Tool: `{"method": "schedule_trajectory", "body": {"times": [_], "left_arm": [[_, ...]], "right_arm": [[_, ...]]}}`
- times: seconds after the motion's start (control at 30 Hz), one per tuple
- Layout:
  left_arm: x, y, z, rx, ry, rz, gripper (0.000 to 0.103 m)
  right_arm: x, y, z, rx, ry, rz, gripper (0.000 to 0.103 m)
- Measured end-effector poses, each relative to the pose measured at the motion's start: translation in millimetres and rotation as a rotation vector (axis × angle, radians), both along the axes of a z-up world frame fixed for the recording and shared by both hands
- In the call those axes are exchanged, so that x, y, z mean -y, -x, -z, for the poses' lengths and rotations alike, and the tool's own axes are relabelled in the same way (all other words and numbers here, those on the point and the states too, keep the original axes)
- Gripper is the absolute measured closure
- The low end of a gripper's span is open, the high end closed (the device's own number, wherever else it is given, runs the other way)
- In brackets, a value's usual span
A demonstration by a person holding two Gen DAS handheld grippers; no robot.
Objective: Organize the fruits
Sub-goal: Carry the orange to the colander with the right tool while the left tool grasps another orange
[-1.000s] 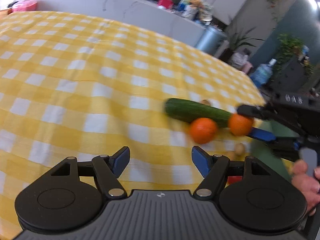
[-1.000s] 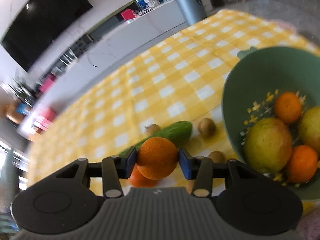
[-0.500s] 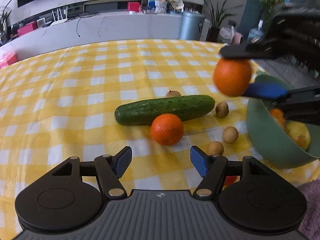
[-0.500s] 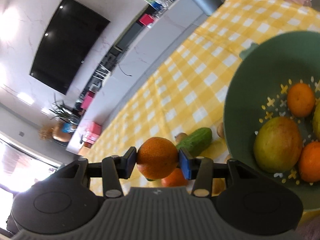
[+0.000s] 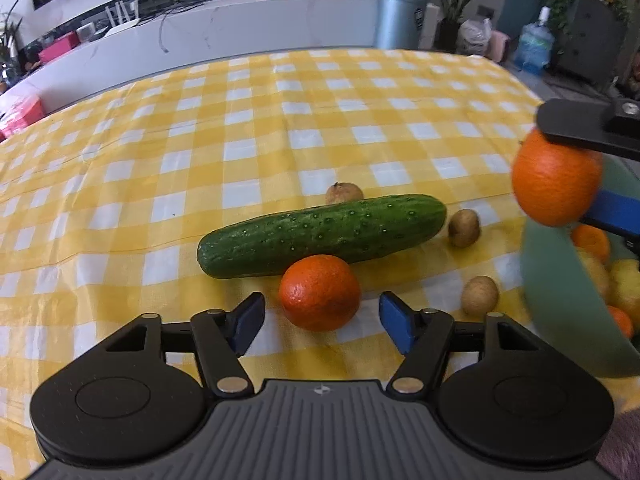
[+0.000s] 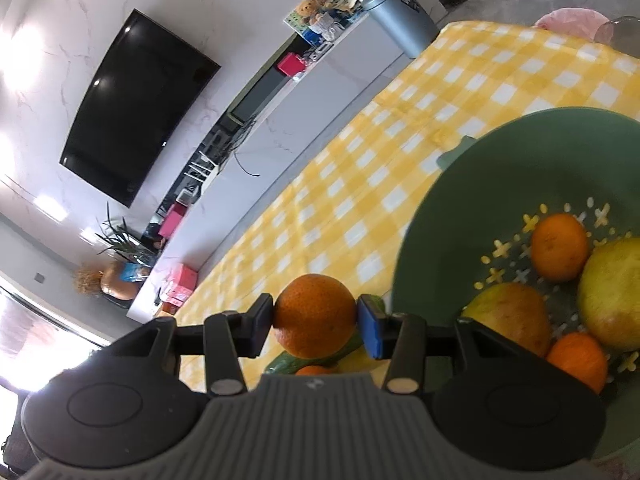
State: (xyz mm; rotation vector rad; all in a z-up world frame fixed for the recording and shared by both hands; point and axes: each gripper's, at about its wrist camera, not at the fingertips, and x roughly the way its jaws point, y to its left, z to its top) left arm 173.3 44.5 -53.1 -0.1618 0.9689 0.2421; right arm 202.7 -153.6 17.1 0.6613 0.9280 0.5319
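Right hand-held gripper [image 6: 316, 322] grasps an orange [image 6: 315, 316] beside the green bowl [image 6: 424, 240]; next, carry over rim & release. Left hand-held gripper [image 5: 320, 322] spread wide near 2nd orange [image 5: 320, 298].

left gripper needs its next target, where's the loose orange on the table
In the left wrist view, the orange lies centre, just ahead of the open left gripper, against the cucumber.

No readable text is showing in either view. The grey bin [image 6: 404, 20] is carrying a small label, too blurred to read. The printed box [image 6: 320, 4] on the counter is showing pictures only; lettering cannot be made out.
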Motion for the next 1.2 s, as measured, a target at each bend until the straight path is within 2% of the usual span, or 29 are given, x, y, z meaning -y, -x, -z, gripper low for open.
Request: {"method": "schedule_trajectory", "body": {"times": [0.1,0.17,0.2,0.3,0.47,0.8,1.0,1.2], "left_arm": [[2,-4,2,-0.006,0.007,-0.014,0.039],[4,-4,3,-0.012,-0.023,-0.027,0.052],[4,-4,3,-0.011,-0.026,-0.026,0.053],[0,1,2,0.004,0.007,-0.035,0.054],[-9,9,1,0.025,0.119,-0.049,0.054],[-6,39,-28,0.100,0.129,-0.068,0.054],[-3,58,-61,0.192,0.123,-0.076,0.054],[10,71,-97,0.277,0.124,-0.028,0.054]], "right_arm": [[4,-1,3,-0.014,-0.016,-0.003,0.059],[5,-2,5,-0.025,-0.026,-0.001,0.059],[6,-2,5,-0.029,-0.023,0.000,0.059],[7,-2,7,-0.040,-0.012,0.007,0.059],[11,-1,5,-0.038,-0.017,0.007,0.059],[17,1,3,-0.036,-0.032,0.014,0.059],[23,4,-2,-0.033,-0.031,0.030,0.059],[46,13,-12,-0.007,-0.026,0.093,0.059]]}}
